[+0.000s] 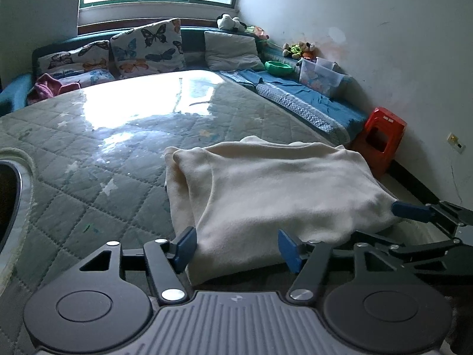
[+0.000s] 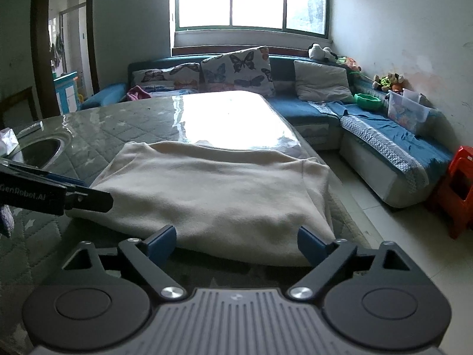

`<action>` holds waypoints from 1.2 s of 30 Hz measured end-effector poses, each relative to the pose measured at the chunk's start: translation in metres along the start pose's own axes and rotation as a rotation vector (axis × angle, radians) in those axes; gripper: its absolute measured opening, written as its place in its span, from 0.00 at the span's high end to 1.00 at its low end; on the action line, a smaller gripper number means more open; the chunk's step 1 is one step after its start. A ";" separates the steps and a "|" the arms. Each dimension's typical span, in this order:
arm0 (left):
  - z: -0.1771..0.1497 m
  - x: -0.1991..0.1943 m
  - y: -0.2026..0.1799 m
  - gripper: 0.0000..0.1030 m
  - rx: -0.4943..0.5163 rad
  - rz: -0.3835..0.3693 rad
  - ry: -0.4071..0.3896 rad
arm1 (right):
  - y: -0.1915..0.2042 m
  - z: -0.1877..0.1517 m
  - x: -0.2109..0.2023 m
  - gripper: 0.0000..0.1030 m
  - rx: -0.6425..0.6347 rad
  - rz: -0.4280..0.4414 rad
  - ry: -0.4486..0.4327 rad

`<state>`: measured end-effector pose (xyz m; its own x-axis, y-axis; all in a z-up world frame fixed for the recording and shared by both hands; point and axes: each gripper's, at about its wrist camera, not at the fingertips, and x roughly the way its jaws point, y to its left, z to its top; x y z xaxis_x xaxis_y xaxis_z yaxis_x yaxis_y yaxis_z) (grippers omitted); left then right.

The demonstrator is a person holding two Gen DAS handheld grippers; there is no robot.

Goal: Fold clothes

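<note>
Left wrist: soft cream garment (image 1: pixel 275 189), seemingly folded.

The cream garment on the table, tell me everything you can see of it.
The cream garment is soft, fleece-like fabric, folded into a rough rectangle with layered edges at its left side. It lies flat on the quilted, glossy-covered table, near its right edge. Both tools, left tool and right tool, sit open at its near edge.

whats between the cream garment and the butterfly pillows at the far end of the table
Only bare quilted table cover under glossy plastic lies between the cream garment and the butterfly pillows; both wrist views show it.
</note>
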<state>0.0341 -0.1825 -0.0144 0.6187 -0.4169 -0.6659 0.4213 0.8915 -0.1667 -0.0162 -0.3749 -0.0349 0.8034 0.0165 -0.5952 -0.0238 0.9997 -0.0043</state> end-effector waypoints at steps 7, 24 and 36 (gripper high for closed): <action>-0.009 -0.008 0.000 0.24 0.014 0.012 -0.005 | 0.000 -0.004 -0.007 0.02 0.008 -0.010 -0.007; -0.024 -0.032 -0.010 0.01 0.069 0.017 -0.046 | 0.009 -0.014 -0.021 0.00 0.011 -0.042 -0.019; -0.032 -0.037 -0.012 0.00 0.087 0.046 -0.045 | 0.011 -0.020 -0.034 0.00 0.028 -0.054 -0.063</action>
<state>-0.0150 -0.1724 -0.0106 0.6667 -0.3853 -0.6380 0.4466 0.8919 -0.0719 -0.0560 -0.3652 -0.0308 0.8387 -0.0375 -0.5432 0.0365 0.9993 -0.0126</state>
